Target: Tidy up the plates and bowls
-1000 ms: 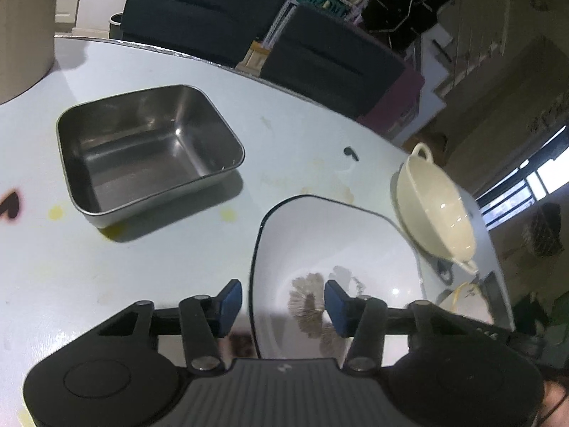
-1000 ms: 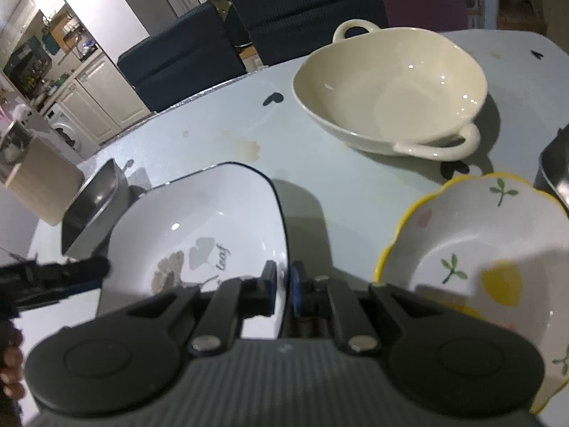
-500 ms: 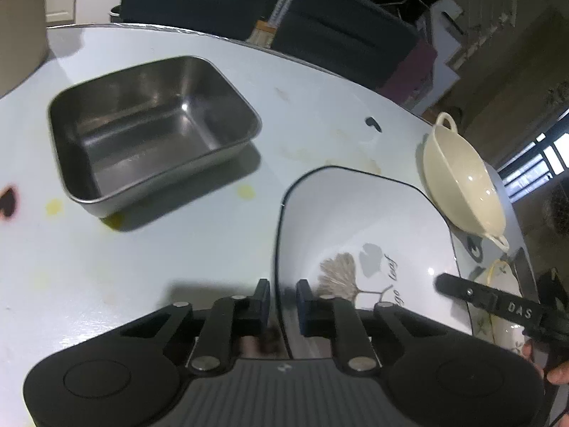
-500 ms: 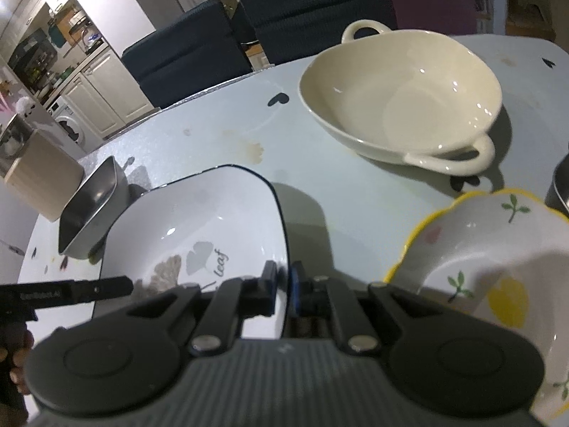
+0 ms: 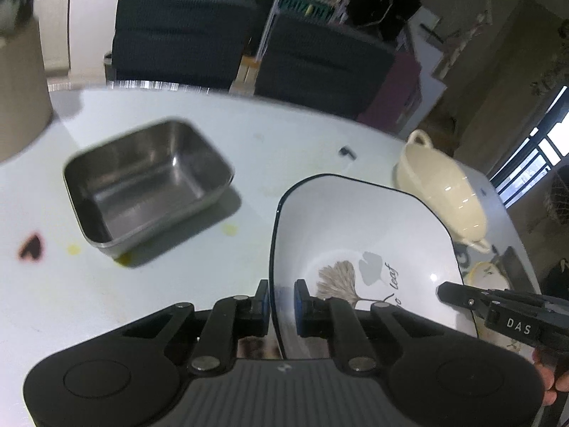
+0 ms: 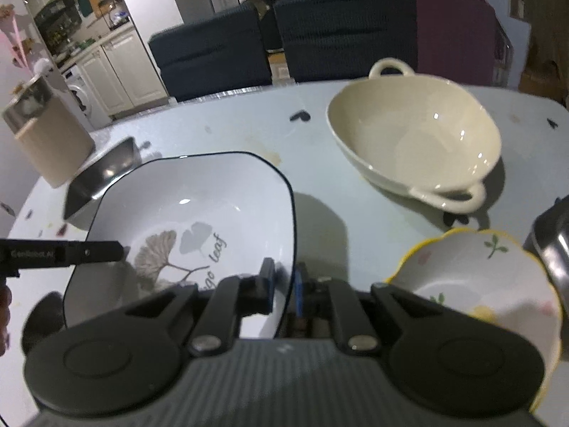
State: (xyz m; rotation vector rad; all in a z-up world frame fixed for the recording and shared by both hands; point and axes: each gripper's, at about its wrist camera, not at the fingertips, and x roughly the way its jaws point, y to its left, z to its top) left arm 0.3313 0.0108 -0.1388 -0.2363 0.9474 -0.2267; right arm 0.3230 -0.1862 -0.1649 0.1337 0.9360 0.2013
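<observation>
At the far left of the pale table (image 5: 177,302), in the left wrist view, a beige container (image 5: 17,96) stands near the edge; right of it sits a rectangular steel tray (image 5: 145,185), empty and apart from everything else, with small yellow stains on the surface around it; next comes the square white bowl (image 5: 359,235) with a dark rim and a leaf print, tilted slightly, its shadow lying on the table in the right wrist view; the left gripper (image 5: 281,302) pinches the bowl's left edge, one blue pad outside the wall and one inside, its jaws having just closed onto that rim; on the bowl's opposite edge the right gripper (image 6: 284,284) is clamped the same way, the rim running between its narrow jaws; so the bowl hangs between the two tools; further right stands a cream two-handled bowl (image 6: 416,142), well apart from the white one; nearer and further right lies a yellow-rimmed flowered bowl (image 6: 490,284), just beside the right gripper's body; at the extreme right edge a piece of another steel vessel (image 6: 551,245) shows, mostly cut off.
</observation>
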